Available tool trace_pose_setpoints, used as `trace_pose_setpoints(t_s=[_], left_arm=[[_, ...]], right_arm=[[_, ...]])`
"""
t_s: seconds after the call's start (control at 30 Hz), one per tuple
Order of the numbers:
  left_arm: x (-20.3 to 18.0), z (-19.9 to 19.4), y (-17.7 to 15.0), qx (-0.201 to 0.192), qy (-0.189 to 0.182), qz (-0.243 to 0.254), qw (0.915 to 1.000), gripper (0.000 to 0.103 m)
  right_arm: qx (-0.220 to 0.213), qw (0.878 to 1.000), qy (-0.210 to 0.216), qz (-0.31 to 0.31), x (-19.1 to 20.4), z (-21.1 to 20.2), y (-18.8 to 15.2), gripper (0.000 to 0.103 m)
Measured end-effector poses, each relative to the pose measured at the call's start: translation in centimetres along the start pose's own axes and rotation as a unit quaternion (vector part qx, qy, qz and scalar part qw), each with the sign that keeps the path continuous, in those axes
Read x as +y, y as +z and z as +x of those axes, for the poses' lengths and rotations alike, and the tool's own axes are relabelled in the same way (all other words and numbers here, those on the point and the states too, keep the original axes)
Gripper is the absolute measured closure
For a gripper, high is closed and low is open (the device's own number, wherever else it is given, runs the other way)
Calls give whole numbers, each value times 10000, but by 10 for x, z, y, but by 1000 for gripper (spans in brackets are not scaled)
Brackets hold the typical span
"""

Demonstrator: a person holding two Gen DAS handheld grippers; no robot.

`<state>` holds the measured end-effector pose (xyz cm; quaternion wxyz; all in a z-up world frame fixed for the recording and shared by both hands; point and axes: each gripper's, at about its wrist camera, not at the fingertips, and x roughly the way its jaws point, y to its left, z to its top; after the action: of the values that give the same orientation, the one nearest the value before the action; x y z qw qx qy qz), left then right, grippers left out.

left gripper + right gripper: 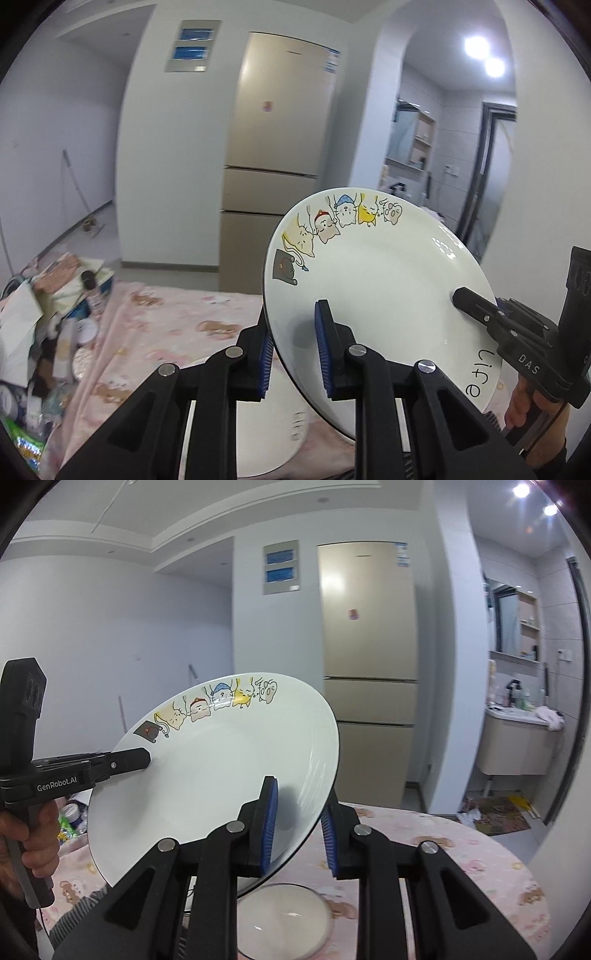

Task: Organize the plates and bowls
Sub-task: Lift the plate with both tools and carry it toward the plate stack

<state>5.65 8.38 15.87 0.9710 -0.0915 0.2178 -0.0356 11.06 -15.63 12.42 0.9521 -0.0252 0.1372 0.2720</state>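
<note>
A round white ceramic plate with a row of cartoon cats painted along its rim (380, 291) is held in the air above a table covered with a pink bear-print cloth (177, 321), tilted steeply so that its painted edge stands highest and farthest from both cameras. It is carried by two tools at once. The left gripper (295, 350) is clamped on the near lower rim, one blue pad (325, 347) pressed on the plate's upper face and the other behind its underside. The right gripper (299, 830) is clamped in the same way on the opposite side of the rim, with one pad on the face and one beneath.

In the left wrist view the right gripper's black finger is seen lying on the plate's face near the printed word "life", with a hand on its handle. In the right wrist view the left gripper reaches in from the plate's far left edge.

Below the plate, a second white plate (266, 435) is seen resting on the cloth, partly hidden by the fingers; in the right wrist view a shallow white dish (284, 919) lies directly under the raised plate's lower edge. The lowering is judged to turn on this: the resting dish lies straight beneath the gripped rim, roughly equally near to both hands, so the tilt must be levelled before the plate is set down.
</note>
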Motion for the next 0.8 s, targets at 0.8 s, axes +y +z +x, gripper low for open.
trace_pose_setpoints(t_s=[0.8], left_arm=[[126,-3,-91,437,576,-689,9950,81]], right_arm=[[1007,9903,893,-355,91,80,-64,81]])
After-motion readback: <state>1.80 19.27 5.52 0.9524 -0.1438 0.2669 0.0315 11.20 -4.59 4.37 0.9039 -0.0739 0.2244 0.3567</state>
